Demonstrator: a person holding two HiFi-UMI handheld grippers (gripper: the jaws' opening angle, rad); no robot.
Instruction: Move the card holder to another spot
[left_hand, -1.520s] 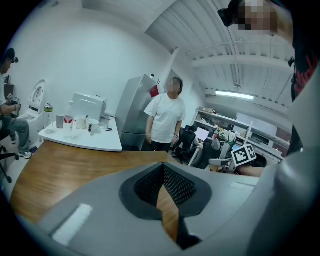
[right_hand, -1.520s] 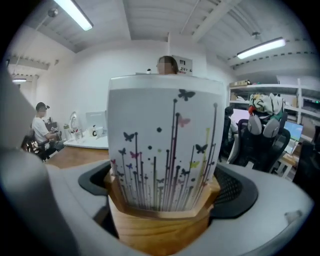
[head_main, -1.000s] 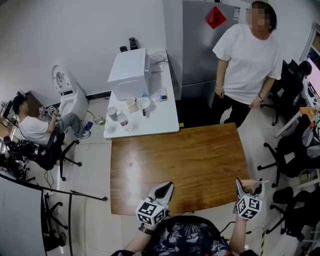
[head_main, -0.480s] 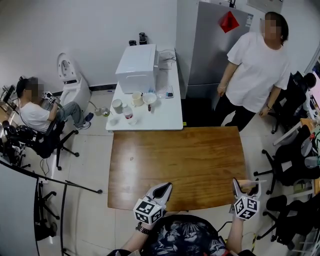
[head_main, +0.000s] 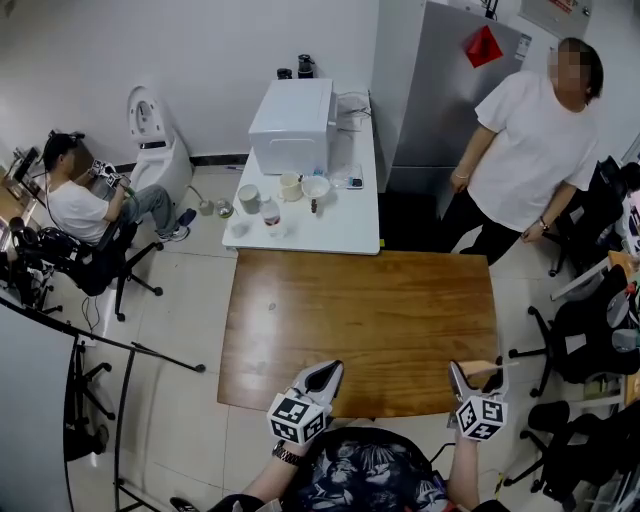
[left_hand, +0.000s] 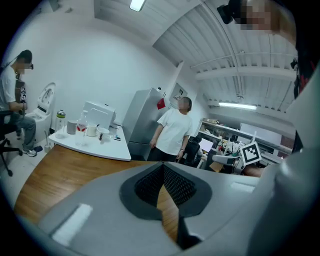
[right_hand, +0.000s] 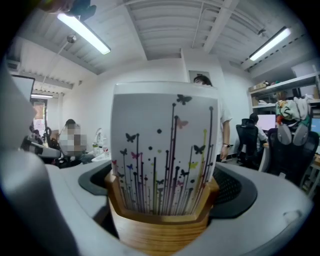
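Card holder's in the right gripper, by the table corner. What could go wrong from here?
The right gripper clamps the card holder only by its wooden base; the printed card standing in its slot could slip out if the gripper tilts. The holder hangs near the right near corner of the table, so setting it down there risks it going over the edge.
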